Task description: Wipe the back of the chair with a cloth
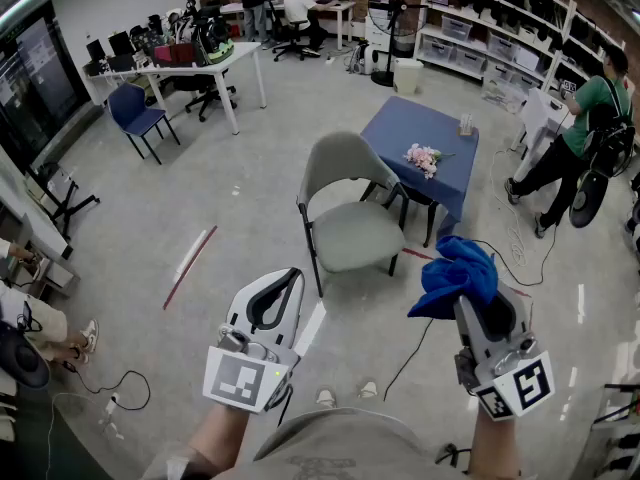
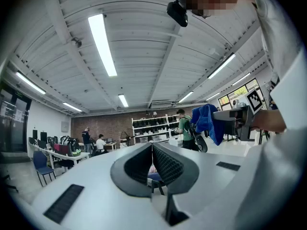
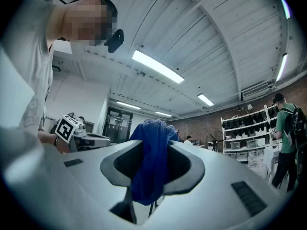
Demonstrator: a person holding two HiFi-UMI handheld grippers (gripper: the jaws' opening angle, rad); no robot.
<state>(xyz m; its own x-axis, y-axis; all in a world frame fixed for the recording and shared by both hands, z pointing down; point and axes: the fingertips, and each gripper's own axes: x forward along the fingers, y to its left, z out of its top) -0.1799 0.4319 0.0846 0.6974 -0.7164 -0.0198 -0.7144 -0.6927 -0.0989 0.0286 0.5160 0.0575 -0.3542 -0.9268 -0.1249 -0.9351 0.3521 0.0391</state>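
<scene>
- Two grippers sit lowest in the head view, one in each hand: the left gripper (image 1: 292,276) and the right gripper (image 1: 470,293), both pointing forward and roughly level.
- Seen in its own view, the left gripper (image 2: 152,146) has its jaws pressed together with nothing between them.
- Clamped in the right gripper (image 3: 152,145) is one blue cloth (image 3: 149,169). In the head view the cloth (image 1: 455,273) bunches above the jaws and droops to the left, not touching the chair.
- One grey floor (image 1: 240,188) lies wide and bare to the left of the chair. Between the grippers and the chair it carries only one red tape line (image 1: 190,266), one white strip (image 1: 310,328) and one black cable (image 1: 420,338).
- One run of white shelving (image 1: 490,28) closes off the far right edge of the room.
- One long white table (image 1: 205,63) stands at the far left, with one blue chair (image 1: 135,108) just beside it.
- One blue-covered table (image 1: 400,128) stands behind and to the right of the chair, its near corner just beside the chair's right side.
- One grey chair (image 1: 345,168) stands mid-floor ahead of the grippers, seat toward the camera and its back on the far side. Its left side is open.
- One person in green (image 1: 575,133) stands at the right edge, and two more people are at the far desk.
- One standing fan (image 1: 392,8) stands near the shelving.
- One bunch of flowers (image 1: 424,158) lies on the blue-covered table.
</scene>
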